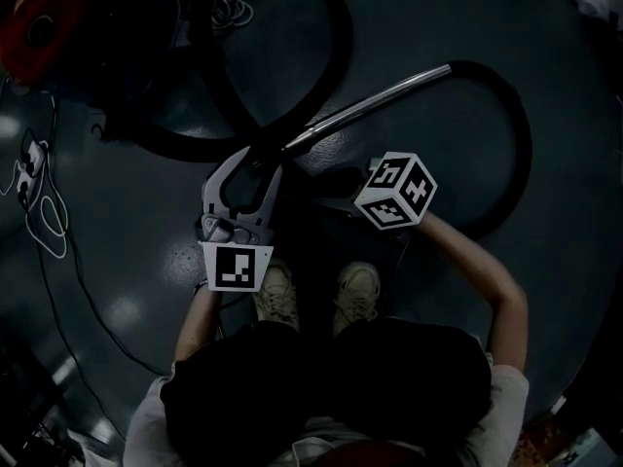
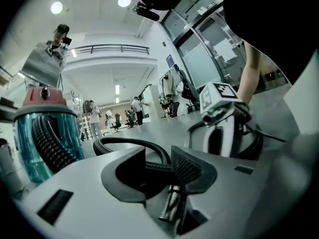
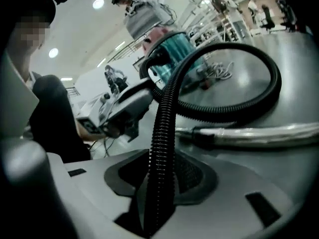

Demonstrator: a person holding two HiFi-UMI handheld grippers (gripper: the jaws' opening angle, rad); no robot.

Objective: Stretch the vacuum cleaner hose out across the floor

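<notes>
Standing far left on the dark floor (image 1: pixel 117 261), the vacuum cleaner (image 1: pixel 37 25) trails its black hose (image 1: pixel 336 37), which curls in one loop on the far side and a second loop out to the right. Near the middle, the left gripper (image 2: pixel 159 171) has its jaws narrowed onto the hose just where it meets the metal wand (image 1: pixel 380 100), pads pressing both sides. Just to its right, the right gripper (image 3: pixel 160 178) clasps a ribbed stretch of the same hose, which rises from its jaws and arches off into a loop
</notes>
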